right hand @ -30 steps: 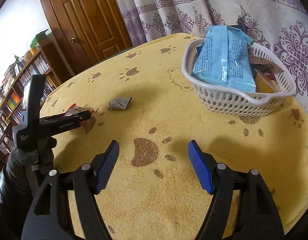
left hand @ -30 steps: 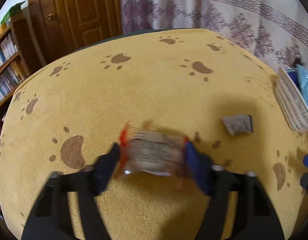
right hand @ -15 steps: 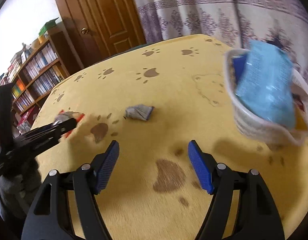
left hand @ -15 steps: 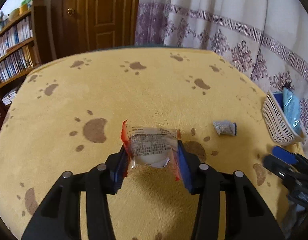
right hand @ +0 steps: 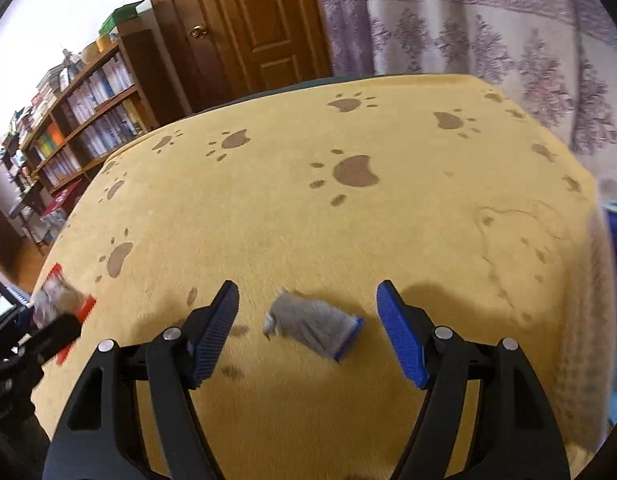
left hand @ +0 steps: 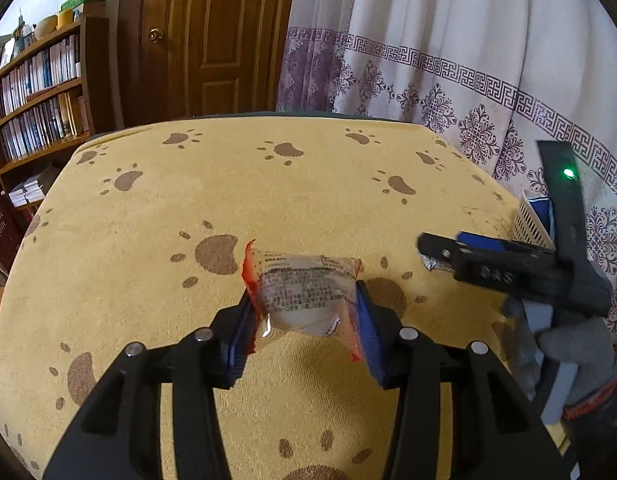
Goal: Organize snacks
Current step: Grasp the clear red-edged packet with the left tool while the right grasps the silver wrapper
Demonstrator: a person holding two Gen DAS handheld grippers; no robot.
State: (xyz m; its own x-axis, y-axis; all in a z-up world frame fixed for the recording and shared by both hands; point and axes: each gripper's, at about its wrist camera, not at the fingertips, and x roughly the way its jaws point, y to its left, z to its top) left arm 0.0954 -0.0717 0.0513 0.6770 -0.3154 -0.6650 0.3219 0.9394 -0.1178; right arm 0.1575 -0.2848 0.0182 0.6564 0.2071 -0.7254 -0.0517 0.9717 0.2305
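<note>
My left gripper (left hand: pixel 304 316) is shut on a clear snack packet with red edges (left hand: pixel 304 292) and holds it above the yellow paw-print tablecloth (left hand: pixel 268 200). The same packet shows at the left of the right wrist view (right hand: pixel 56 294). My right gripper (right hand: pixel 308 320) is open, its jaws on either side of a small grey snack packet with a blue end (right hand: pixel 312 326) that lies on the cloth. In the left wrist view the right gripper (left hand: pixel 440 254) hides most of the grey packet (left hand: pixel 436 265). The white basket (left hand: pixel 530 224) stands at the right edge.
A curtain (left hand: pixel 448 60) hangs behind the table and a wooden door (left hand: pixel 204 40) stands beyond it. A bookshelf (left hand: pixel 32 96) fills the left side. The blurred basket edge (right hand: pixel 612 240) shows at the far right of the right wrist view.
My right gripper has swung left, away from the basket, and come down around the grey packet. My left gripper has lifted the clear packet and tilted up.
</note>
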